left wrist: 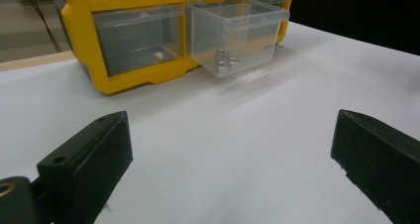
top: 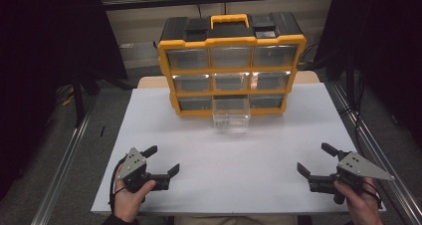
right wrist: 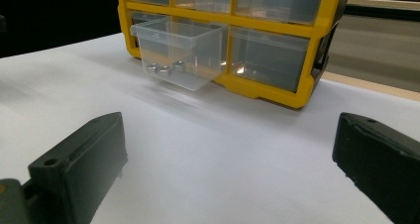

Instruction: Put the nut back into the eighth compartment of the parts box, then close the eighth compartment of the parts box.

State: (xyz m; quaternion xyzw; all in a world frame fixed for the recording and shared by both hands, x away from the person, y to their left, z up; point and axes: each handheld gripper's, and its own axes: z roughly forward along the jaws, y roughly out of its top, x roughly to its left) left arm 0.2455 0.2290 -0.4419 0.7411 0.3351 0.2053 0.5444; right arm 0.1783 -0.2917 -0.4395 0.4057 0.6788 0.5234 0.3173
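Your left gripper (top: 161,161) sits in the lower left of the high view, held in your left hand (top: 128,195) over the white table (top: 259,150), its jaws spread wide with nothing between them. Your right gripper (top: 314,159) sits in the lower right of the same view, in your right hand (top: 359,202), jaws likewise parted and empty. Both point toward the yellow drawer cabinet (top: 231,63) at the upper centre of the frame, well apart from either gripper. The clear drawer (top: 231,113) in the middle of its bottom row is pulled out over the table. In the left gripper view, small metal nuts (left wrist: 225,61) lie on that drawer's floor, in the upper centre of the frame.
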